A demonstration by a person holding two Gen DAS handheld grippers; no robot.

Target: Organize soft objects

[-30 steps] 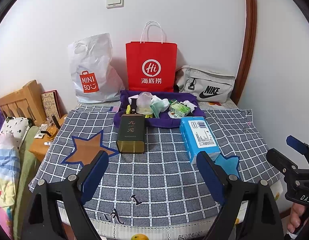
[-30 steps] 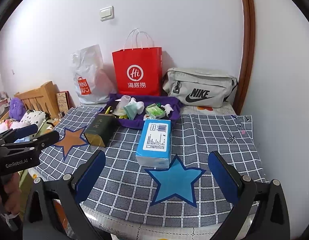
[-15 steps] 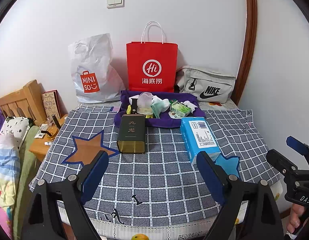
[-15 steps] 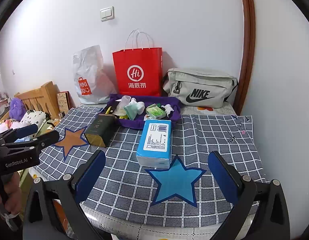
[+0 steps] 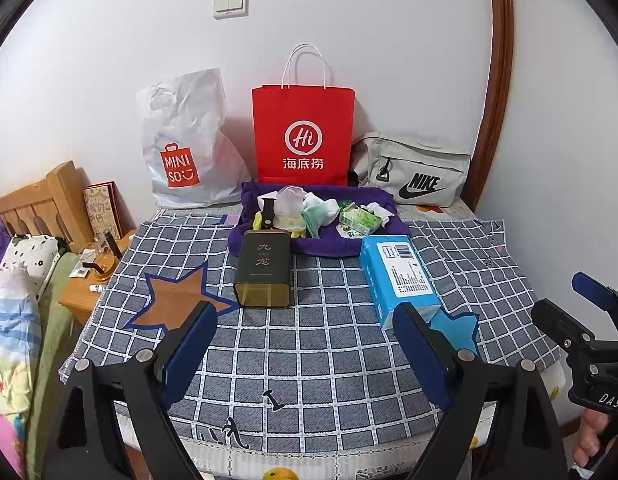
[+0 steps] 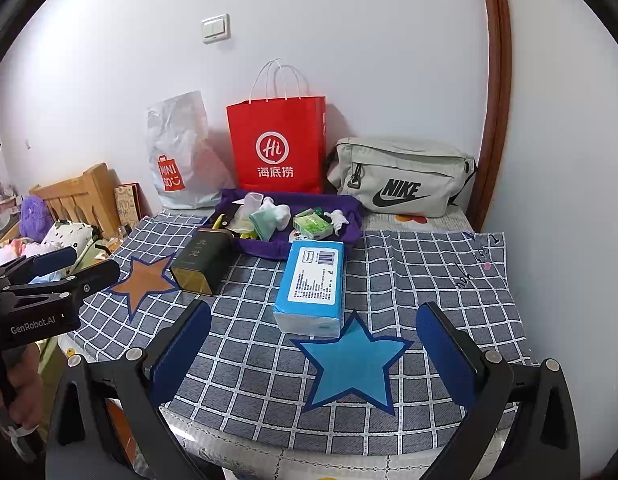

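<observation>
A blue tissue pack (image 5: 397,276) (image 6: 313,280) lies on the checked cloth beside a blue star patch (image 6: 351,364). A dark green tin (image 5: 263,268) (image 6: 201,260) lies next to a brown star patch (image 5: 175,300). Behind them a purple cloth tray (image 5: 321,246) (image 6: 353,220) holds socks, small packets and other bits. My left gripper (image 5: 305,346) is open and empty over the near edge of the table. My right gripper (image 6: 313,348) is open and empty, near the blue star.
A red paper bag (image 5: 303,136), a white Miniso bag (image 5: 185,144) and a grey Nike pouch (image 5: 413,170) stand against the back wall. A wooden bed frame (image 5: 33,204) and bedding are at the left. A wooden door frame (image 5: 493,80) rises at the right.
</observation>
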